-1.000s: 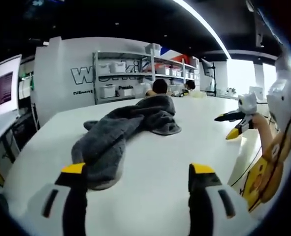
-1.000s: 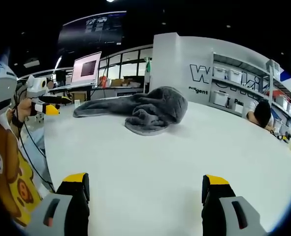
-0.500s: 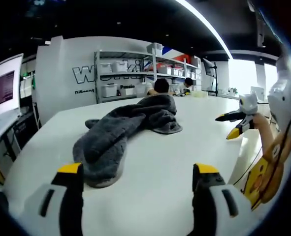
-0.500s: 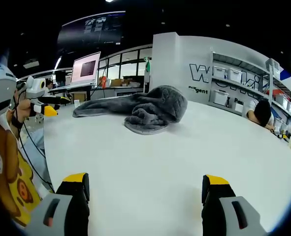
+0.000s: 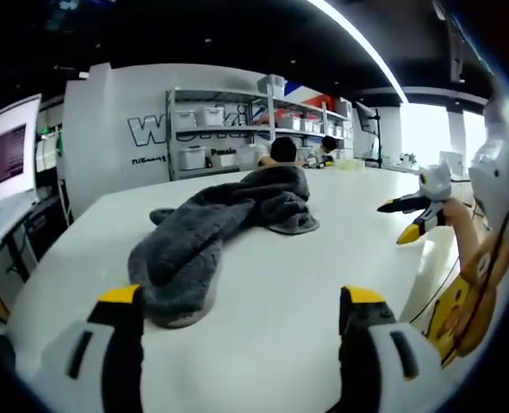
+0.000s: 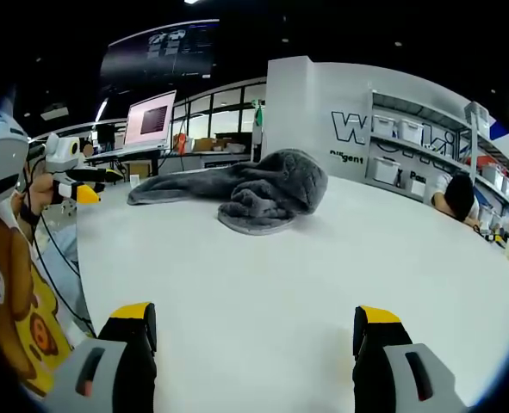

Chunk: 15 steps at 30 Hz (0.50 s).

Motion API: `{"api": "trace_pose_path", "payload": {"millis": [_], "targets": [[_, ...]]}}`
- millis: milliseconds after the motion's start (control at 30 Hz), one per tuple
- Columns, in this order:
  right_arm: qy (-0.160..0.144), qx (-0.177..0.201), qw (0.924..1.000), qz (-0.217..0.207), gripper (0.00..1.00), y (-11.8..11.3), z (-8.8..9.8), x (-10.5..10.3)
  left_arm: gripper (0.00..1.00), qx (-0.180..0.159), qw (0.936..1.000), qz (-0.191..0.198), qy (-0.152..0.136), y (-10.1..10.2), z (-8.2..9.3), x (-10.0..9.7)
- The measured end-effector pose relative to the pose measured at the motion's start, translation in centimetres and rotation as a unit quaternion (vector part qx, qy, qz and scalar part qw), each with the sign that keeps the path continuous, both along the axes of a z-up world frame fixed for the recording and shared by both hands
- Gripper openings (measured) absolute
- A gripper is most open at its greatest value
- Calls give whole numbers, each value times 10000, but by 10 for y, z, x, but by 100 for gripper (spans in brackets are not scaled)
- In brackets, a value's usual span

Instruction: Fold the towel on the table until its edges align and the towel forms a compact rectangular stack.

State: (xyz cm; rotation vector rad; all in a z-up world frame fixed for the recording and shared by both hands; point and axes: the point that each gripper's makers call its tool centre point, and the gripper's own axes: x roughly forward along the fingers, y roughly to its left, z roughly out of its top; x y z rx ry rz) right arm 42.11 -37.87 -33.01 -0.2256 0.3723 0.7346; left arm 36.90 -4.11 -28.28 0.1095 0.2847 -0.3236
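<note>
Your left gripper [image 5: 241, 301] has its jaws spread wide, the yellow-tipped fingers [image 5: 121, 295] standing far apart at the bottom of the left gripper view with nothing between them. Your right gripper [image 6: 256, 317] is the same: jaws wide apart and empty over bare white table [image 6: 323, 284].

The towel [image 5: 211, 228] is a dark grey, thick-piled heap, not yet folded. In the left gripper view it lies left of centre, with its near end just above your left-hand jaw, close but not touching. In the right gripper view it sits in the upper middle of the frame, well apart from the jaws.

Its long axis, in the left gripper view, runs from lower left to upper centre: a narrow, rounded tail points toward you and a bulkier bunched mass sits at the far end, with a flat lip of cloth spilling out to its right. In the right gripper view the same axis runs roughly left to right, the thin end trailing toward the upper left and the heaped end at centre.

My judgement of the risks:
- The towel is twisted and rolled, so its true corners are hidden. Pinch the nearest lump and you will likely catch several layers, and the edges will never line up.
- The pile looks thick and limp; a shallow grip could slip off as you lift.
- Pulling the near tail alone may drag the whole heap across the smooth table instead of spreading it. Hold the other end down with the second gripper.
</note>
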Motion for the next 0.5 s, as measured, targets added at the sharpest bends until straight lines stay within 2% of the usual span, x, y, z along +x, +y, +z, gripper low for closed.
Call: {"api": "trace_pose_path", "payload": {"millis": [267,500], "targets": [[9,-67,9999,98,99,0,1,2,99,-13,10000,-34,-27,-1,2,-1],[12,-305,9980,556,98,3,7,13,99,-22,10000,-39,-65,2,5,-1]]}}
